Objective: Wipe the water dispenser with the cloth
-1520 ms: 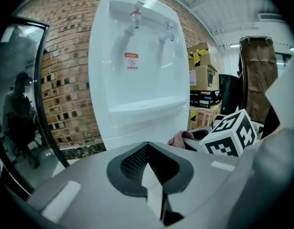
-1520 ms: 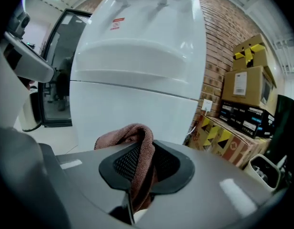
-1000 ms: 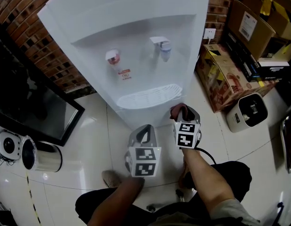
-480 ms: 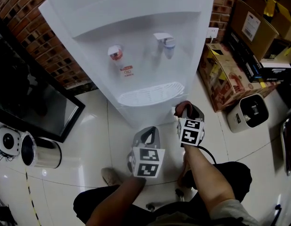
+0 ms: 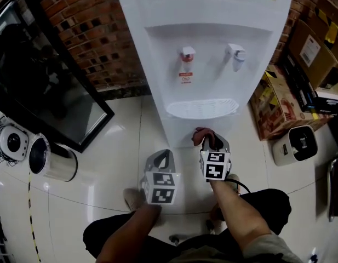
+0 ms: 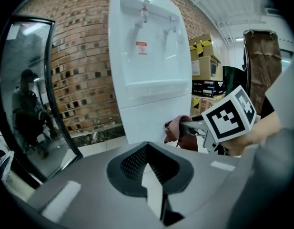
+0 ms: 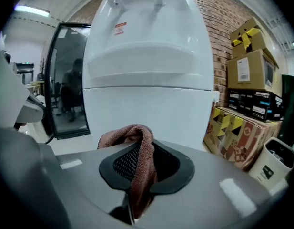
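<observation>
The white water dispenser (image 5: 207,48) stands against the brick wall, with a red tap, a blue tap and a drip tray. My right gripper (image 5: 212,141) is shut on a reddish-brown cloth (image 5: 201,136), held at the lower front panel just below the tray. Whether the cloth touches the panel I cannot tell. In the right gripper view the cloth (image 7: 139,161) hangs between the jaws, with the dispenser (image 7: 147,80) close ahead. My left gripper (image 5: 164,153) hovers lower left of it, shut and empty. The left gripper view shows the cloth (image 6: 177,130) beside the dispenser (image 6: 147,80).
Cardboard boxes (image 5: 278,106) are stacked right of the dispenser, with a small white appliance (image 5: 296,144) in front of them. A black-framed glass panel (image 5: 53,92) leans at the left, and a metal cylinder (image 5: 51,159) lies on the tiled floor. The person's shoe (image 5: 133,197) is below the left gripper.
The view has swung, so the dispenser now looks upright. The cloth in my right gripper has shifted from under the tray's right end towards its middle. The left gripper moved along with it.
</observation>
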The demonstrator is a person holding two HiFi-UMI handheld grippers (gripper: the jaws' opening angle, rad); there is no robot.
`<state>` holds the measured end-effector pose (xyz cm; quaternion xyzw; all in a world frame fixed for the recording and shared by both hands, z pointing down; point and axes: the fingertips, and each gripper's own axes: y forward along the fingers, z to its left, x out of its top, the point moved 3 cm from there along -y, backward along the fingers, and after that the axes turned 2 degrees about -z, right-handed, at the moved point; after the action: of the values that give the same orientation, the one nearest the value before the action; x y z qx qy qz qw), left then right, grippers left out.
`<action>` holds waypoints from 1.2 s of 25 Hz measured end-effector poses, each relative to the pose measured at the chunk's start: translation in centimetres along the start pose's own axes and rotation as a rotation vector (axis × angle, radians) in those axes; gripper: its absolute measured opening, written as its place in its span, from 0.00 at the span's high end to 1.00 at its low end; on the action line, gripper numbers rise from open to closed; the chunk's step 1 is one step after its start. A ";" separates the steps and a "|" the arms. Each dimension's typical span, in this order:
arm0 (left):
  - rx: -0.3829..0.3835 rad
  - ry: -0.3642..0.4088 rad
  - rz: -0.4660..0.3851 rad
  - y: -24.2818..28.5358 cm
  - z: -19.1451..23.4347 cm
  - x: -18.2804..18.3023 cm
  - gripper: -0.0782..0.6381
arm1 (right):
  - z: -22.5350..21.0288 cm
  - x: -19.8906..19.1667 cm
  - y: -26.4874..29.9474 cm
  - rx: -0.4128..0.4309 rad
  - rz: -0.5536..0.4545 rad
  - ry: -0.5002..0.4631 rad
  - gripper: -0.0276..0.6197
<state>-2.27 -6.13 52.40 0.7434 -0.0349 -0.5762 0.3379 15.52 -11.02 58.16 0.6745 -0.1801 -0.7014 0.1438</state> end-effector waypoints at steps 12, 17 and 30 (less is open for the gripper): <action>0.081 -0.062 0.012 -1.3 5.8 -1.7 0.89 | 13.7 -1.2 2.8 0.291 0.054 -0.069 0.85; 0.092 -0.079 0.027 -1.0 7.1 -2.3 0.89 | 15.7 -3.8 5.1 0.320 0.136 -0.045 0.85; 0.052 -0.041 0.043 2.2 5.4 -1.6 0.89 | 12.3 -4.3 6.1 0.265 0.130 0.035 0.85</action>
<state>-6.85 -9.63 54.35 0.7391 -0.0727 -0.5828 0.3299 3.23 -13.86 65.02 0.6868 -0.3118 -0.6487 0.1018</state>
